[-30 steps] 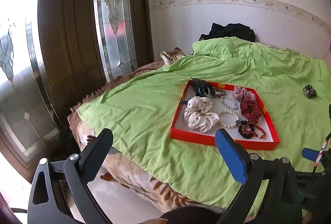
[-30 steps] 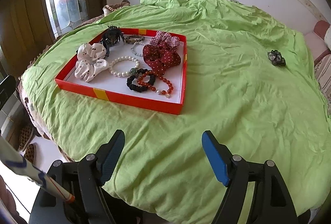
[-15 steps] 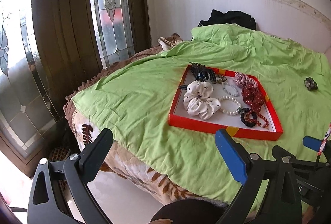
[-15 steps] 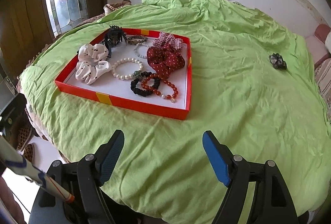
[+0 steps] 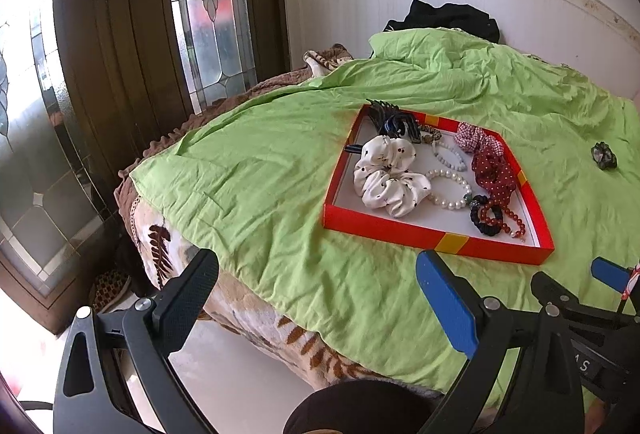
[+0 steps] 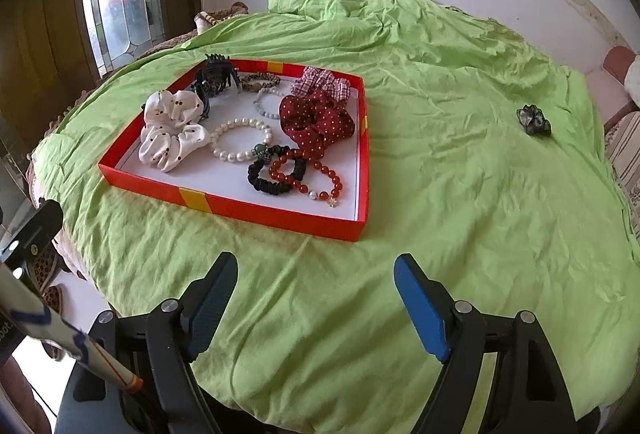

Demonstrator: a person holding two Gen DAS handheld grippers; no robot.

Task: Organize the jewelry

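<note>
A red tray [image 6: 280,215] on the green bedspread [image 6: 460,193] holds most jewelry; one dark scrunchie [image 6: 533,120] lies far right, outside it. Both the left gripper [image 5: 316,298] and right gripper [image 6: 316,298] are spread apart and empty.

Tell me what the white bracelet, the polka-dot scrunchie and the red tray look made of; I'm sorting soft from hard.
White bracelet: round glossy beads, pearl-like, possibly imitation; hard. Polka-dot scrunchie: dark red gathered fabric with white dots, matte; soft. Red tray: thin straight walls and white matte floor suggest cardboard, likely a box lid.
</note>
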